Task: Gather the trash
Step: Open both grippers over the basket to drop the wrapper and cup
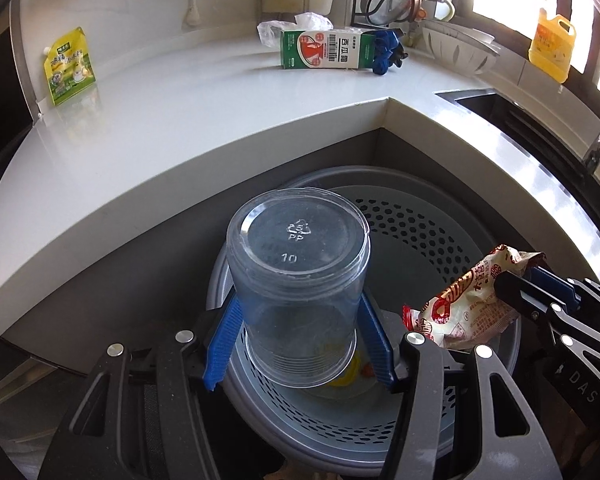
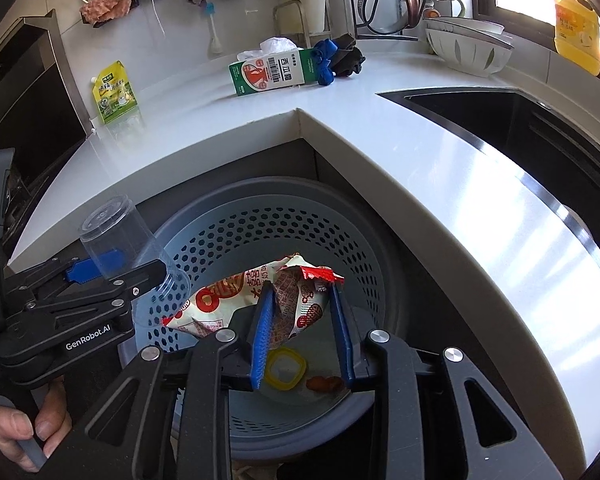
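- The left gripper (image 1: 300,344) holds a clear plastic cup (image 1: 298,280) between its blue pads (image 1: 224,344), the cup's base turned toward the camera and its open mouth tilted down toward the bin.
- The cup hangs above the grey perforated trash basket (image 1: 420,232), which stands on the floor in the inner corner of the white worktop (image 1: 180,120).
- The right gripper (image 2: 302,316) is closed on a red-and-white snack wrapper (image 2: 300,296), pinched between its blue fingers (image 2: 262,332); the wrapper's loose end trails to the left over the basket (image 2: 260,220).
- In the left wrist view the same wrapper (image 1: 464,300) sits just beside the cup, over the basket's right side.
- At the bottom of the basket lie a yellow square ring (image 2: 285,369) and a small red-orange scrap (image 2: 324,383).
- On the worktop (image 2: 380,120), well apart from the basket, a green-and-white carton (image 2: 270,72) lies on its side, with a blue-and-black cloth bundle (image 2: 336,60) touching its far end.
- A yellow-green spout pouch (image 2: 114,94) stands near the wall on the left.
- A yellow bottle (image 2: 578,36) stands by the window, a white colander (image 2: 468,48) near it.
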